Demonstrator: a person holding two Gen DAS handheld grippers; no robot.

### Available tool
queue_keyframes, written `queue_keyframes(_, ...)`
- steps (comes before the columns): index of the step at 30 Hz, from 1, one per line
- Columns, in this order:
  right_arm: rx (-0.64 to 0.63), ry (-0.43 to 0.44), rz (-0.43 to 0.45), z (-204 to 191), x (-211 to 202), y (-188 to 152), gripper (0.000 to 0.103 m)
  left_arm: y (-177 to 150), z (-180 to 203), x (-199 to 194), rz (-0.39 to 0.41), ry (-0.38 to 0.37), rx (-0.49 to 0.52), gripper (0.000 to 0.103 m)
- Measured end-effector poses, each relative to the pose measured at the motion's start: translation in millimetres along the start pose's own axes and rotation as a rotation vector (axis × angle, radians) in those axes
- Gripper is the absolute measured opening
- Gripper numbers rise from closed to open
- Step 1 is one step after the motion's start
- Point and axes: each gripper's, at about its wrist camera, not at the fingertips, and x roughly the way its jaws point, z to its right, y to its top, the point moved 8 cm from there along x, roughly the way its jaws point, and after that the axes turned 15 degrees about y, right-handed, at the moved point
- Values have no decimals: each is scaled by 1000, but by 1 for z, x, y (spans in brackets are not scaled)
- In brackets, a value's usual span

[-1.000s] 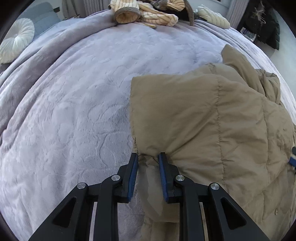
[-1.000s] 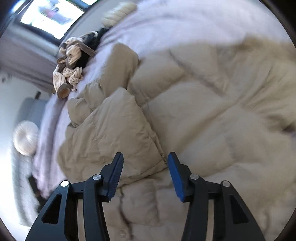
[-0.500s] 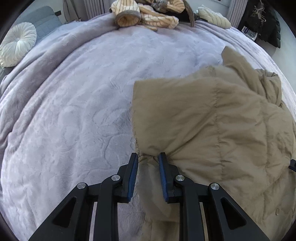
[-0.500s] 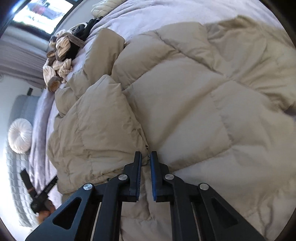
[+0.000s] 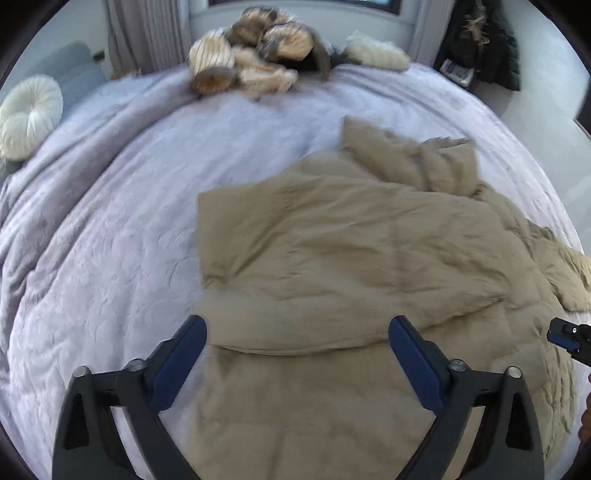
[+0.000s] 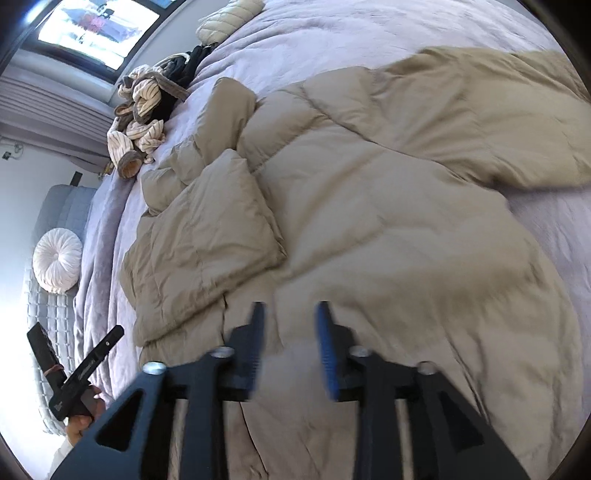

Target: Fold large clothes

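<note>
Where the lilac bed (image 5: 110, 240) fills both views, the tan puffer coat (image 5: 351, 240) lies spread on it, one panel folded over. The left tool (image 5: 297, 360) hangs wide open above the coat's edge; only the right view shows the right tool (image 6: 290, 347) parted, empty, and a window (image 6: 99, 29).

I'm looking at a home bedroom. Big bed (image 5: 110, 229) w/ a lilac embossed blanket fills both views. Round pleated white cushion (image 5: 29, 114) sits on a grey quilted seat at the side. Curtains (image 5: 147, 33) & a window (image 6: 99, 27) behind the bed, dark coats (image 5: 484, 40) hanging in the corner, heap of striped knitwear (image 5: 251, 62) at the far edge.
</note>
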Motion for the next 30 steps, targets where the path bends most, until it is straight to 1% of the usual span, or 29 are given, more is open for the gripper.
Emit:
queue_keyframes(1,3,1,2,3,-5,-3,40,-4,13,-6,-5,-12,24,99)
queue_keyframes(4,26,1,11,16,-22,-10,40,-16,44,-18,-31,-44,51,100)
queue_keyframes(7,59,4,28,33,-41,-13,42,-25,73,-27,-44,-54,94,100)
queue_keyframes(9,75,1,47,47,-56,-13,54,-32,99,-33,-59,-68,123,100)
queue_keyframes(11,90,2,70,59,-70,-10,58,-39,121,-36,-79,-73,149,100)
queue_keyframes(13,104,10,100,72,-85,-5,66,-45,143,-39,-87,-79,181,100)
queue_keyframes(15,118,27,137,86,-101,1,83,-48,161,-44,-82,-83,205,100)
queue_keyframes(17,142,31,178,102,-120,10,85,-51,179,-49,-82,-92,221,100)
queue_keyframes(19,180,37,219,122,-137,19,93,-53,195,-51,-101,-110,234,100)
queue_keyframes(20,204,42,240,133,-146,23,103,-54,201,-50,-111,-113,232,100)
queue_keyframes(22,234,45,277,151,-161,29,103,-57,214,-49,-135,-120,235,100)
queue_keyframes(23,241,39,291,159,-167,32,103,-60,223,-51,-147,-137,241,100)
queue_keyframes(26,254,24,329,182,-183,44,103,-60,241,-56,-137,-133,238,100)
queue_keyframes(28,279,3,358,199,-193,53,103,-59,253,-59,-138,-136,237,100)
queue_keyframes(30,306,0,389,214,-201,64,103,-56,264,-60,-140,-141,231,100)
